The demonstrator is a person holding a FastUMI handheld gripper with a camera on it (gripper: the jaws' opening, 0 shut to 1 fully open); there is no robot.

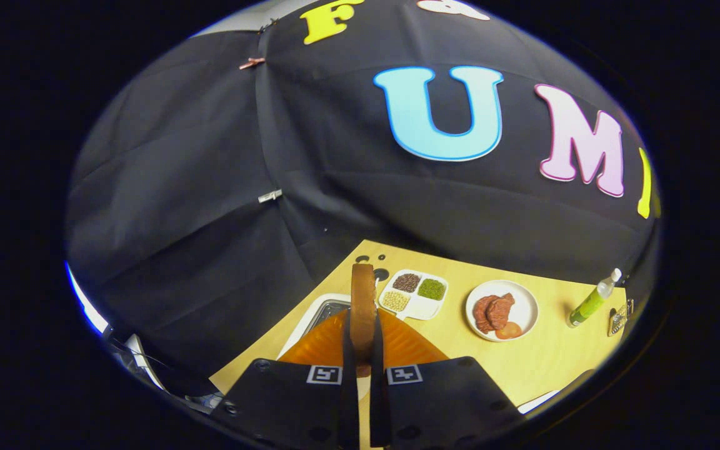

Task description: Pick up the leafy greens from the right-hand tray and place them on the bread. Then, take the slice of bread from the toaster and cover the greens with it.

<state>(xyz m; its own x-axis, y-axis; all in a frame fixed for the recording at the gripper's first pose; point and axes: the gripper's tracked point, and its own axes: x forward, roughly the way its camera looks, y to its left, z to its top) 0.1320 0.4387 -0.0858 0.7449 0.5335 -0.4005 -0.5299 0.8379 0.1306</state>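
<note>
My gripper (363, 340) is shut on a slice of bread (363, 300). The slice stands on edge between the two fingers (329, 347), its brown crust facing me and its top rising past the fingertips. I am held high above the yellow table (541, 362) and tilted. Just beyond the fingers, partly hidden by them, lies a white-rimmed container with a grey metallic inside (321, 310); I cannot tell what it is. The leafy greens and the lower bread are hidden from me.
A white divided tray (414, 295) with brown, green and pale grains sits beyond the fingers to the right. Further right is a white plate (502, 310) with brown meat pieces, then a green bottle (592, 300) and a small metal item (617, 320) at the table's edge.
</note>
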